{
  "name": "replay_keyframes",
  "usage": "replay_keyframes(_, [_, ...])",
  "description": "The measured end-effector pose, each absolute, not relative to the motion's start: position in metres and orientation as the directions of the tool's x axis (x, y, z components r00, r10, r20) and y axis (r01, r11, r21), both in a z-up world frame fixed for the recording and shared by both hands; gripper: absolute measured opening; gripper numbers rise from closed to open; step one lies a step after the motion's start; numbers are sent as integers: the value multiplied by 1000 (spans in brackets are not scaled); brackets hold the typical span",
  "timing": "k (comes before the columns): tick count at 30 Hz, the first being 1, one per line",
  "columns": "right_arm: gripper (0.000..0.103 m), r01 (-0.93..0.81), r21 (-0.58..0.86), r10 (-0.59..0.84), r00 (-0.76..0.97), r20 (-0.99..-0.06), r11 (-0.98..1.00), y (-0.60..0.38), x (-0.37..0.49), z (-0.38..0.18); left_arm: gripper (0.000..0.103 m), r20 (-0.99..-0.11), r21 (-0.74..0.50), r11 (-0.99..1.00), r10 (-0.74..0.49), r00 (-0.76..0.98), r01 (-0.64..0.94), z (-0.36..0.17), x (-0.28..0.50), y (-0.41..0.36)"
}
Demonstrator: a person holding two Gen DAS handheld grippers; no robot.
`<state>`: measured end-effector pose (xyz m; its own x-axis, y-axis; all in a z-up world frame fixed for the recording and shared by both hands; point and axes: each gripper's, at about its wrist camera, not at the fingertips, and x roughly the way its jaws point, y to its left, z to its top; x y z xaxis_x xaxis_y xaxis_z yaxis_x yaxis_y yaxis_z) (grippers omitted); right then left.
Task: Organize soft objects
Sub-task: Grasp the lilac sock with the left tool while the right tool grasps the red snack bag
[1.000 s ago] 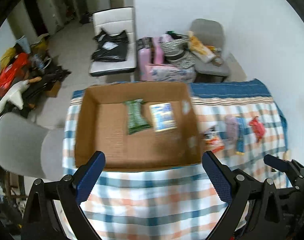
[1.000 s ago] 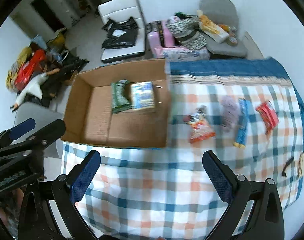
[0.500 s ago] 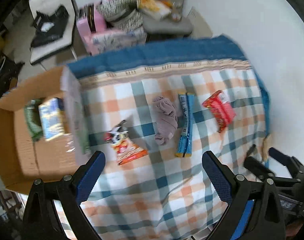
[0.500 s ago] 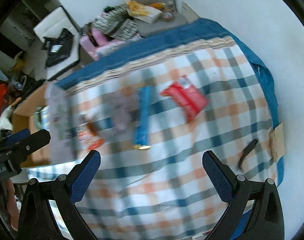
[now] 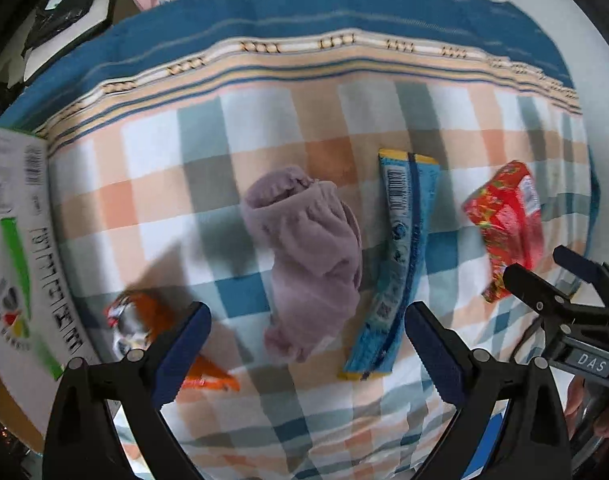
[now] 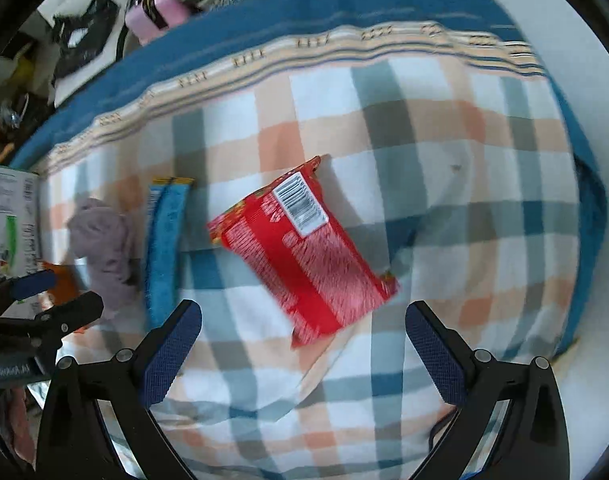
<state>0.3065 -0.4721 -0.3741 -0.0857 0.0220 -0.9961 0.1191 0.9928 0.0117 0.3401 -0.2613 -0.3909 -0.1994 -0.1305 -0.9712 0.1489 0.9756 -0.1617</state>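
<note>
A crumpled mauve cloth (image 5: 308, 256) lies on the checked tablecloth, straight ahead of my open left gripper (image 5: 306, 340). Right of it lies a long blue packet (image 5: 396, 256), then a red snack packet (image 5: 508, 220). An orange packet (image 5: 152, 332) sits partly behind my left finger. In the right wrist view the red snack packet (image 6: 304, 248) lies just ahead of my open right gripper (image 6: 304, 340), with the blue packet (image 6: 164, 248) and mauve cloth (image 6: 102, 240) to its left. Neither gripper holds anything.
The cardboard box's printed outer wall (image 5: 16, 240) stands at the left edge of the table. The checked tablecloth (image 6: 464, 200) ends in a blue border at the far and right edges. A pink suitcase (image 6: 160, 16) and a chair with black bags stand beyond the table.
Both grippers have swung right, away from the box, and come down closer to the tablecloth. The cloth and the red packet now fill the views. Both stay open.
</note>
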Motion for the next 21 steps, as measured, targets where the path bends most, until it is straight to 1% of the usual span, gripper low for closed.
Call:
replay_keyframes(2, [103,105,5,16,-108,-994,994,-474,312,-385,99,-970,-155,977,-122,-211,148,-399,341,-265])
replay_keyframes(3, [103,97,1,12,-116,-993,995,-474,313,-389,96,-969,-157,976,-123,-213,150,-402,341,-266])
replay_keyframes(5, [103,92,0,12,-127,-992,996,-475,316,-394,95,-968,-158,975,-121,-221,155,-406,341,-269])
replay_keyframes(7, [103,88,9,22,-137,-990,996,-476,318,-399,88,-965,-163,974,-123,-232,161,-410,341,-271])
replay_keyframes(8, [103,88,9,22,-142,-990,996,-477,320,-402,79,-963,-164,974,-123,-239,159,-413,345,-272])
replay_keyframes(9, [102,91,11,24,-146,-989,996,-478,322,-405,66,-960,-167,974,-125,-251,154,-417,345,-272])
replay_keyframes(10, [98,96,15,30,-154,-988,995,-480,325,-409,59,-954,-178,973,-133,-269,149,-421,344,-273])
replay_keyframes(11, [94,102,21,37,-161,-986,995,-482,328,-413,43,-951,-178,973,-133,-280,144,-424,343,-272])
replay_keyframes(12, [84,108,18,36,-168,-985,994,-484,329,-415,42,-951,-175,974,-130,-282,143,-426,343,-272])
replay_keyframes(13, [78,107,12,30,-172,-985,994,-487,329,-419,42,-952,-176,974,-131,-276,143,-426,342,-272])
replay_keyframes(17, [71,90,-8,7,-164,-986,996,-489,339,-423,40,-959,-167,976,-127,-255,142,-424,337,-270])
replay_keyframes(18, [67,89,-16,-1,-160,-987,996,-488,338,-422,40,-960,-165,976,-126,-251,141,-423,337,-264])
replay_keyframes(21, [60,103,-26,-10,-154,-988,994,-483,340,-419,39,-972,-132,980,-97,-215,152,-413,330,-267])
